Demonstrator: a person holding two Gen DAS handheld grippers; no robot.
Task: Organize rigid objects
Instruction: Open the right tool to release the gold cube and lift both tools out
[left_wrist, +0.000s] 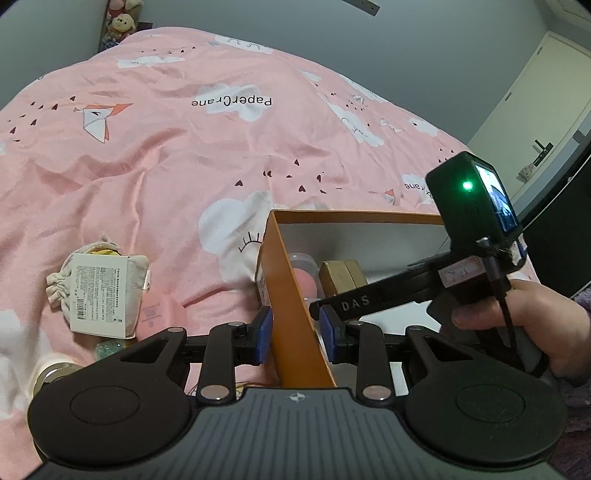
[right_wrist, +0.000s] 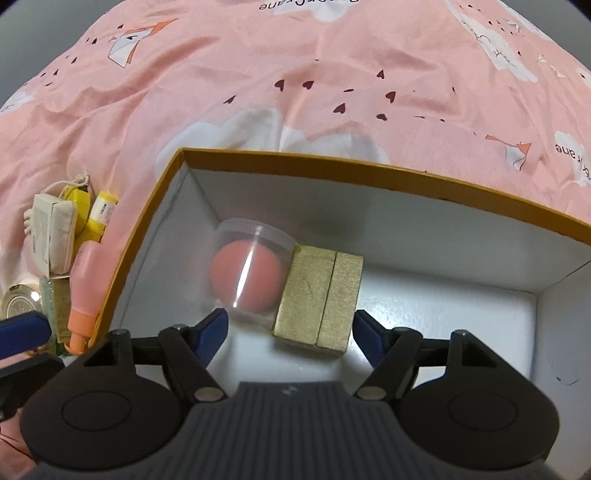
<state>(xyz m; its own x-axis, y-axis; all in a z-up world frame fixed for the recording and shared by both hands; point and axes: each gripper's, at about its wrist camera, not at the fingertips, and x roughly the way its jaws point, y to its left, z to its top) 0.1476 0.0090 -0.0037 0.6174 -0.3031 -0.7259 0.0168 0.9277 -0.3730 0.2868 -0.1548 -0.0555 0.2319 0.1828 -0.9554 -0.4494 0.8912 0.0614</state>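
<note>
An orange box (right_wrist: 332, 162) with a white inside lies on the pink bedcover. Inside it stand a clear jar with a pink ball (right_wrist: 247, 273) and, touching it, a gold box (right_wrist: 317, 299). My right gripper (right_wrist: 290, 328) hangs open over them; the gold box's near end sits between its fingers, with no pad pressing on it. My left gripper (left_wrist: 295, 332) is shut on the orange box's left wall (left_wrist: 291, 295), one blue pad on each side. The jar (left_wrist: 301, 264) and gold box (left_wrist: 341, 275) peek over that wall.
Left of the box lies a pile: a white carton (left_wrist: 99, 295) on a cloth pouch (left_wrist: 59, 284), yellow packs (right_wrist: 99, 214), a pink tube (right_wrist: 85, 291) and a round metal-lidded jar (right_wrist: 16, 302). A hand (left_wrist: 524, 314) holds the right tool. The box's right half shows bare floor (right_wrist: 461, 332).
</note>
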